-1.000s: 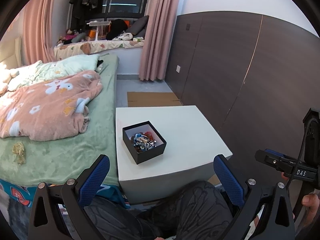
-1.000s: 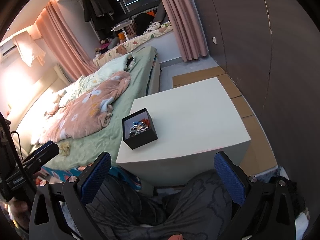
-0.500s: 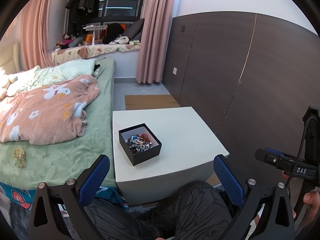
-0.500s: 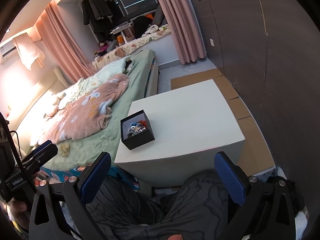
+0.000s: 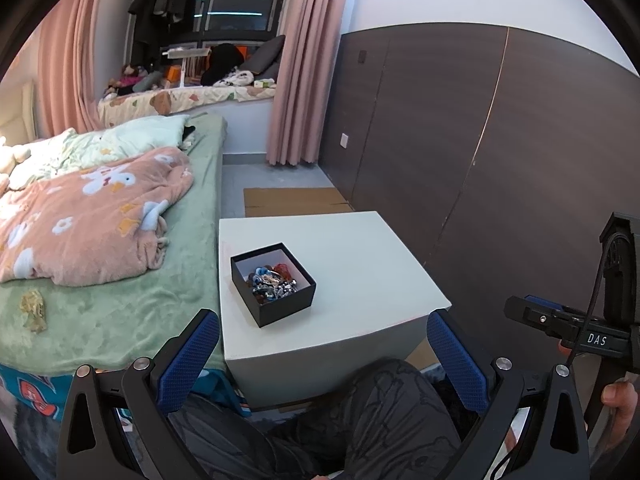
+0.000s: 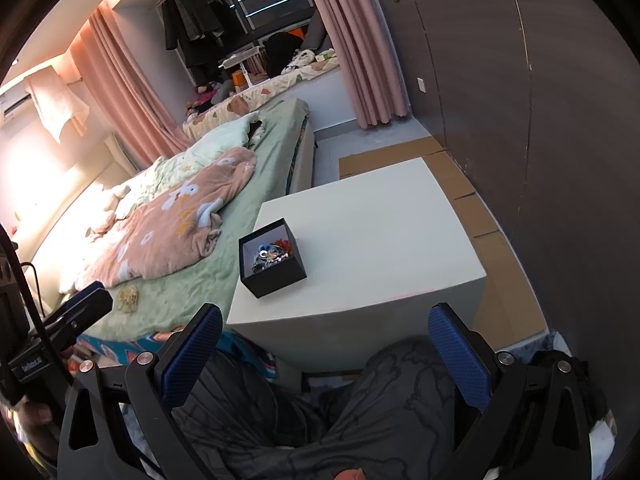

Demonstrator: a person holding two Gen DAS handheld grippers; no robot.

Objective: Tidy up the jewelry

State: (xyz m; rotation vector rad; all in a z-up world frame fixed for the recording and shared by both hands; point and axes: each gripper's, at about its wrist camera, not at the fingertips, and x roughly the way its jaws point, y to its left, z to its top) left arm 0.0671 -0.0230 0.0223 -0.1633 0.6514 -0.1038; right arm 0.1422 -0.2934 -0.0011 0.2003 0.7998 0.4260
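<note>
on the square white counter beside a green-sheeted bed, a small black open-topped box holds a tangle of beaded, multicoloured jewelry.

the left gripper and right gripper hang above a person's dark-trousered lap, jaws spread wide and holding nothing, well short of the box at the counter's left front corner.

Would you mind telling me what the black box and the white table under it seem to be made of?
The black box looks like rigid cardboard: matte black outside, pale lining inside, thin straight walls and crisp corners. The white table looks like painted or laminated board, though that is uncertain: a smooth, even, low-sheen top with sharp square edges and no visible grain.
</note>
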